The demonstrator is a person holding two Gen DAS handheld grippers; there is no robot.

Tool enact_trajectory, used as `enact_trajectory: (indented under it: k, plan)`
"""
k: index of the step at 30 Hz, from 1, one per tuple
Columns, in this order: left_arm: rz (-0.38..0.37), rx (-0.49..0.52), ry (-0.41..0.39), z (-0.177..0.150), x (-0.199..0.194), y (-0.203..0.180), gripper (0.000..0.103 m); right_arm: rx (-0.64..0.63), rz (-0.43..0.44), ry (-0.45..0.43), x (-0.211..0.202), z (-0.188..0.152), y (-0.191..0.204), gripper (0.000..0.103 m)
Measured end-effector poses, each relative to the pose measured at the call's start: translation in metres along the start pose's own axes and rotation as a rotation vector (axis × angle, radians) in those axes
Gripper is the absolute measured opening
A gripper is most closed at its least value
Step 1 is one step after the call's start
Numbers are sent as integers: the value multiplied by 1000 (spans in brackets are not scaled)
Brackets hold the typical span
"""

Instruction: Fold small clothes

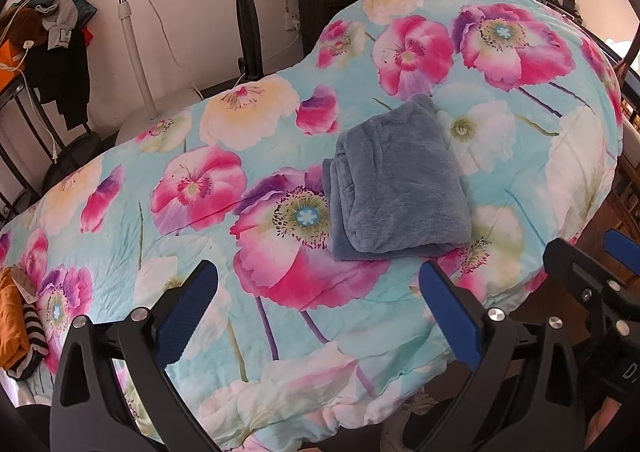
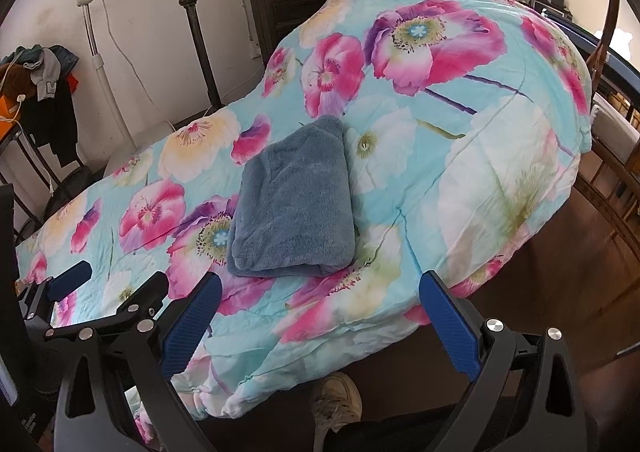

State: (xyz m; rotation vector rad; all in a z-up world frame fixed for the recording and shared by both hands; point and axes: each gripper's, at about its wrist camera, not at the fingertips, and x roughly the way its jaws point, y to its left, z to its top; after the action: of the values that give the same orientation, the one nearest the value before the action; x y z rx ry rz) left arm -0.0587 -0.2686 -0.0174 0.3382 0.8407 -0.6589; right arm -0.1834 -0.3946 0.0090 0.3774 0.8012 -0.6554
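A plain dusty-blue fleece garment (image 1: 396, 180) lies on a turquoise quilt (image 1: 280, 332) printed with large pink, purple, white and cream poppies. Both the left gripper (image 1: 320, 316) and the right gripper (image 2: 320, 320) are black with royal-blue finger pads. At the near left, orange cloth (image 1: 10, 316) sits beside black-and-white striped fabric (image 1: 34, 336).

**Layout on bed**

Folded garment (image 1: 396, 180) lies on quilt (image 1: 224, 252), right of centre. Both grippers sit near the quilt's front edge, left gripper (image 1: 320, 308) left of right gripper (image 2: 320, 316). More clothes (image 1: 16, 324) at quilt's far left. Fan (image 2: 90, 12) and bedpost (image 2: 192, 20) stand behind.
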Motion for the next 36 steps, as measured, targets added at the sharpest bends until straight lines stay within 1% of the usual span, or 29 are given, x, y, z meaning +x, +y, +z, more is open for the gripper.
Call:
enact_trajectory:
  k: [25, 36]
  plan:
    - [-1, -7, 9, -1, 4, 2, 98, 13, 4, 8, 1, -3, 0, 99]
    - [-12, -13, 14, -3, 8, 1, 98, 17, 9, 9, 1, -5, 1, 99]
